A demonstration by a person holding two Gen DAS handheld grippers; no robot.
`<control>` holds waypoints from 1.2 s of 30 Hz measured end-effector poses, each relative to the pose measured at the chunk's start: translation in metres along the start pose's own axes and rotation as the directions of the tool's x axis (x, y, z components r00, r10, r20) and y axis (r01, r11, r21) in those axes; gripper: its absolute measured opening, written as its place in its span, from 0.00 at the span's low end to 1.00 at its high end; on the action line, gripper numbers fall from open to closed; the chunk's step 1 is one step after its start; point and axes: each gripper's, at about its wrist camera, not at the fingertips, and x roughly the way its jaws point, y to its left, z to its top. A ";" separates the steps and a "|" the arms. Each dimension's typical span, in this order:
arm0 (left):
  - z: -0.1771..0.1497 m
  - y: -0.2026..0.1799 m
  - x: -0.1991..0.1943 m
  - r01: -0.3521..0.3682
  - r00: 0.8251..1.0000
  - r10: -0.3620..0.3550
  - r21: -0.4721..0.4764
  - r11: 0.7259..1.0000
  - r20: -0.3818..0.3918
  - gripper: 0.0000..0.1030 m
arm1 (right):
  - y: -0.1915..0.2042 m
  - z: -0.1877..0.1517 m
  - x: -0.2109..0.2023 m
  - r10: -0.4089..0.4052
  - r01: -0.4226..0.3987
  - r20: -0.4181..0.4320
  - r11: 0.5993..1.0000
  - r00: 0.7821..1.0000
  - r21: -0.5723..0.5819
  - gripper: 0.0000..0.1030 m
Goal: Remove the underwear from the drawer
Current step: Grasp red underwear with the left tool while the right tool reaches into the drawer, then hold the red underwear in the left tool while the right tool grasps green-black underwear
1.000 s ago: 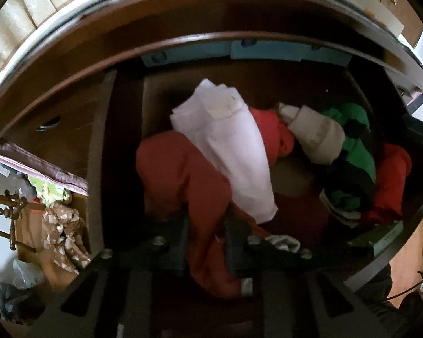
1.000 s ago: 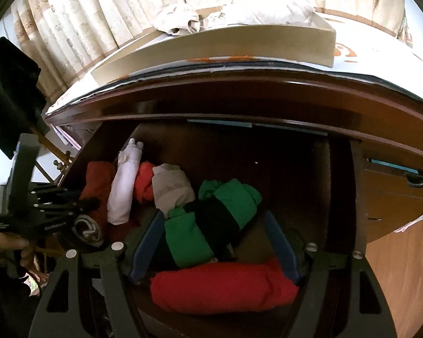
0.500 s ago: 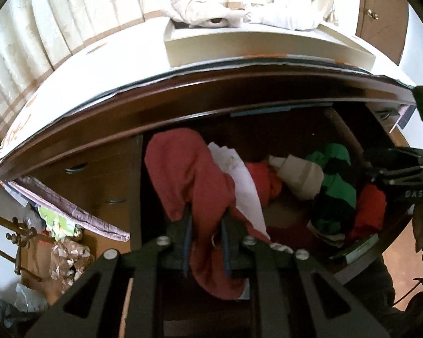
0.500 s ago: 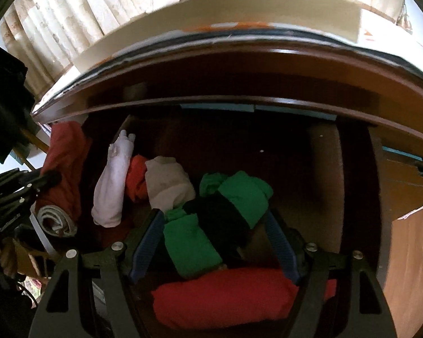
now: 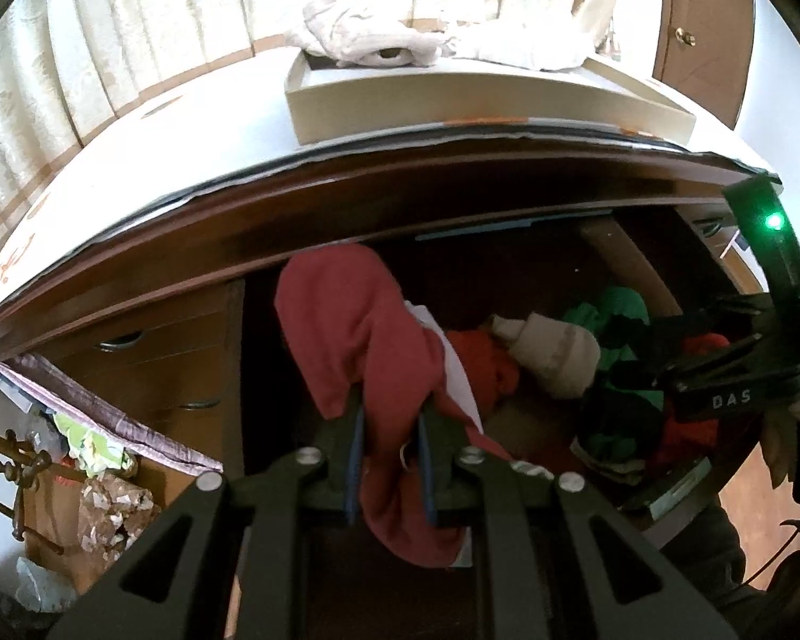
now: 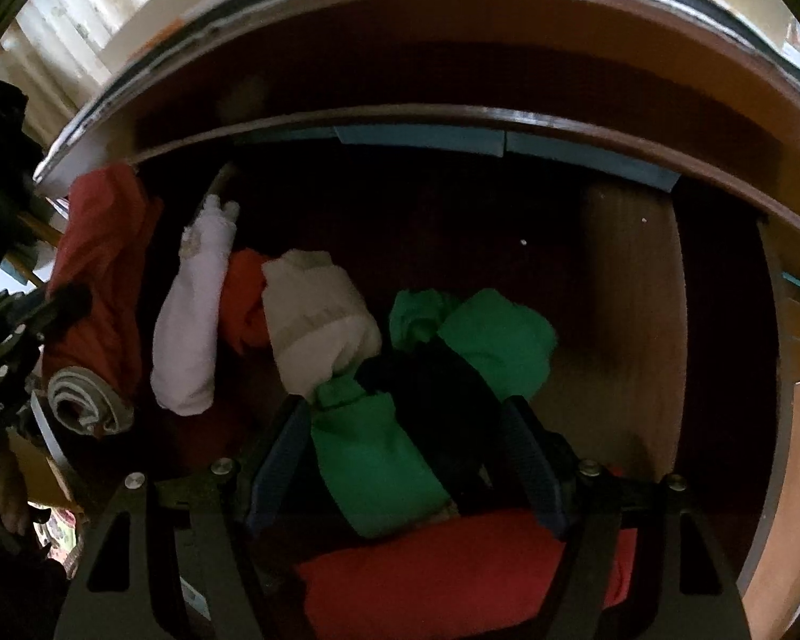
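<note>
Drawer (image 6: 629,320): dark wood, pulled open under dresser top, holds rolled underwear.

Contents, L to R, right wrist view:
- Dark red underwear (image 5: 368,352) – pinched in left claw (image 5: 388,426), jaws shut tight on the cloth; hangs lifted at drawer's left end, grey waistband roll at its lower end.
- White roll (image 6: 192,314) – lies lengthwise, just beside the red piece.
- Orange-red piece (image 6: 245,304) – tucked betw. white and beige rolls.
- Beige roll (image 6: 314,325) – touching green bundle.
- Green/black bundle (image 6: 400,389) – centre; right claw (image 6: 405,458) spread wide, one finger each side of it, pads not seen pressing.
- Bright red roll (image 6: 453,570) – at front edge, below right claw.

Dresser top, left wrist view: shallow cream tray (image 5: 485,101) w/ pale cloths (image 5: 368,42) on it; curtain behind.
</note>
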 end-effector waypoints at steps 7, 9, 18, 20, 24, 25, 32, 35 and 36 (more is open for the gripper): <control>-0.001 0.001 0.002 0.016 1.000 -0.016 -0.006 1.000 -0.001 0.14 | 0.002 0.002 0.010 -0.016 0.015 -0.062 1.000 0.998 -0.018 0.73; -0.001 0.001 0.001 0.019 1.000 -0.019 -0.008 1.000 0.002 0.14 | 0.003 0.003 0.013 -0.020 0.018 -0.080 0.999 0.997 -0.030 0.73; -0.002 0.001 -0.002 0.035 0.999 -0.035 -0.005 0.999 0.011 0.14 | 0.007 0.005 0.025 -0.016 0.004 -0.155 0.997 0.988 -0.076 0.62; -0.002 0.002 -0.004 0.036 0.999 -0.036 -0.008 0.999 0.014 0.14 | 0.008 0.004 0.024 -0.018 0.005 -0.143 0.996 0.990 -0.088 0.53; -0.002 0.005 -0.007 0.032 0.999 -0.032 -0.018 0.999 0.022 0.14 | 0.009 0.001 0.016 -0.008 -0.001 -0.090 0.995 0.996 -0.101 0.35; -0.003 0.005 -0.008 0.031 0.999 -0.031 -0.020 0.999 0.024 0.14 | 0.010 0.000 0.014 -0.013 0.004 -0.077 0.994 0.997 -0.110 0.32; -0.005 0.008 -0.013 0.038 0.999 -0.036 -0.037 0.999 0.040 0.14 | 0.010 -0.005 -0.005 0.013 -0.009 0.028 0.992 1.000 -0.129 0.20; -0.006 0.009 -0.014 0.038 0.999 -0.036 -0.037 0.999 0.041 0.14 | 0.011 -0.006 -0.010 0.005 0.002 0.050 0.991 0.999 -0.136 0.18; -0.006 0.009 -0.014 0.039 0.998 -0.037 -0.038 0.999 0.041 0.14 | 0.012 -0.007 -0.011 -0.002 0.010 0.050 0.990 0.999 -0.143 0.18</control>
